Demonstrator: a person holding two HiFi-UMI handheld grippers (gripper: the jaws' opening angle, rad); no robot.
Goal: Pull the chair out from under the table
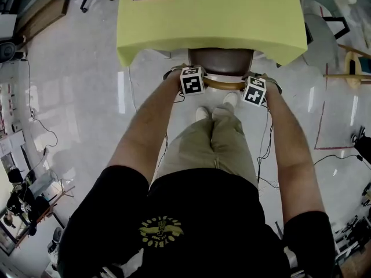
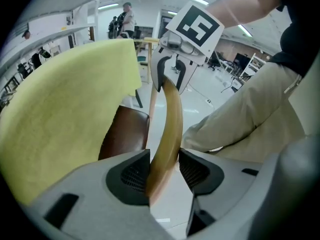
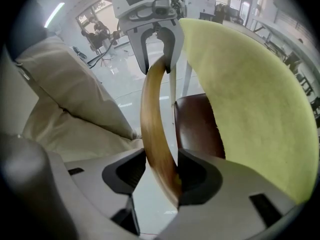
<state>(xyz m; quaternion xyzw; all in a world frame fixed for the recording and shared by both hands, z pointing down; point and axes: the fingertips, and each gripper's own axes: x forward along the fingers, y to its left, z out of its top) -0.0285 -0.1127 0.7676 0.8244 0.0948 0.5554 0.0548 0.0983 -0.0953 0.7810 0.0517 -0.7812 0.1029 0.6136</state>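
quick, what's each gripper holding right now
left gripper: closed on the chair's wooden back rail
right gripper: closed on the same wooden back rail

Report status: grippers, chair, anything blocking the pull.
Left gripper and right gripper both clamped on chair back rail. Seat mostly under yellow-covered table. Person's feet close behind rail; nothing else seen in the way.

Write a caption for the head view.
Left tool and right tool clamp the chair's back rail by the yellow table.
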